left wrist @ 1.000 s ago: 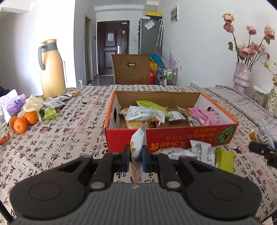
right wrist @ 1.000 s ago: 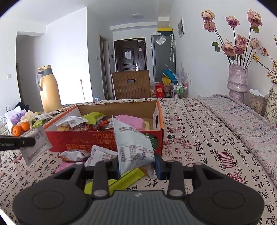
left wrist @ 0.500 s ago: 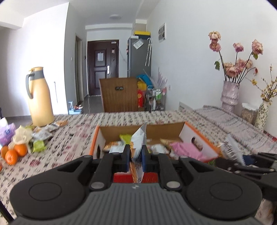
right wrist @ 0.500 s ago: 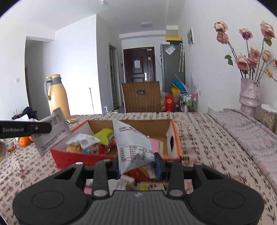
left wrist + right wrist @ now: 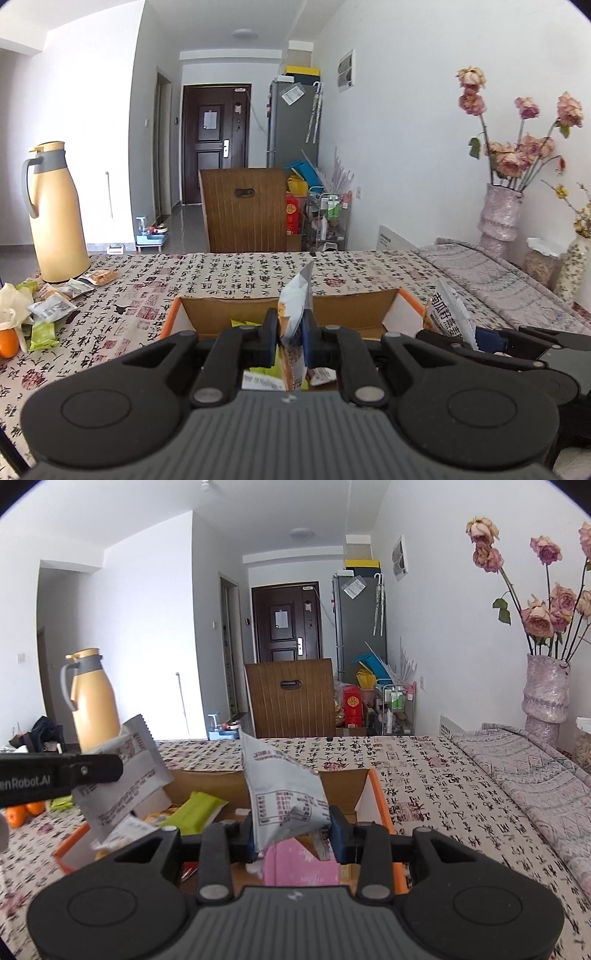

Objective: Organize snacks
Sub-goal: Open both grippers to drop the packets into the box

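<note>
Cardboard box (image 5: 373, 790) below both my grippers, pkts clamped.
L gripper (image 5: 290, 334) pinches thin sachet (image 5: 295, 295); R gripper (image 5: 293, 830) grips grey pouch (image 5: 284, 794). Risk: release near the rim, pkt may land outside on tablecloth (image 5: 443, 775).

Yellow thermos (image 5: 53, 214) at table's far left, oranges (image 5: 7, 342) nearby, flower vase (image 5: 499, 212) far right.

We are seeing the box (image 5: 288, 312) sitting on the counter (image 5: 229, 273) just beneath and ahead of each hand-held gripper; the flask (image 5: 55, 210) is standing far left, the vase (image 5: 498, 210) far right.
</note>
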`<move>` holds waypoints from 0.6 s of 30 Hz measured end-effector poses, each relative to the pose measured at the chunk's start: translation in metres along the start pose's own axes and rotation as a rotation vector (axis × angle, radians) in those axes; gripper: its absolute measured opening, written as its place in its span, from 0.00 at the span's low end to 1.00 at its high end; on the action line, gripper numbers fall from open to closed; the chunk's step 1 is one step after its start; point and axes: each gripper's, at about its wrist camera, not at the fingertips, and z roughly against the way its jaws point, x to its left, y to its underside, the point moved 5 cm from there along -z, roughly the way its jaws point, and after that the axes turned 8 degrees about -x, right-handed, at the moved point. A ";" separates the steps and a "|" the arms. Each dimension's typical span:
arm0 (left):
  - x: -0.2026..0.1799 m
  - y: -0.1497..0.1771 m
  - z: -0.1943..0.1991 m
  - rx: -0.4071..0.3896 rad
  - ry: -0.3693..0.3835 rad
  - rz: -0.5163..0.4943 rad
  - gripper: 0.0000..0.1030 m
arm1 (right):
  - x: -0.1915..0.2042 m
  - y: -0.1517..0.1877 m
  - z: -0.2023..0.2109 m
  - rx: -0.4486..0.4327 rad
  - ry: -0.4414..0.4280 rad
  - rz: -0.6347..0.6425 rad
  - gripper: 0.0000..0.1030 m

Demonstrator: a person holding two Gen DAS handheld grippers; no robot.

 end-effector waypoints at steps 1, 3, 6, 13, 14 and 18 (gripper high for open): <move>0.002 0.001 -0.007 0.002 -0.006 0.007 0.13 | 0.000 -0.001 -0.007 0.001 0.002 0.000 0.34; 0.006 0.004 -0.017 0.007 -0.018 0.016 0.13 | 0.000 -0.001 -0.020 -0.001 0.006 0.000 0.34; 0.012 0.010 -0.029 0.016 -0.029 0.020 0.13 | 0.000 0.003 -0.037 -0.004 0.013 0.004 0.34; 0.024 0.028 -0.047 0.061 -0.022 0.046 0.14 | 0.001 0.022 -0.051 0.050 -0.007 0.016 0.35; 0.026 0.028 -0.046 0.057 -0.028 0.049 0.16 | 0.001 0.024 -0.052 0.056 -0.013 0.012 0.35; 0.031 0.028 -0.040 0.036 -0.066 0.057 0.70 | -0.003 0.026 -0.046 0.053 -0.010 0.000 0.63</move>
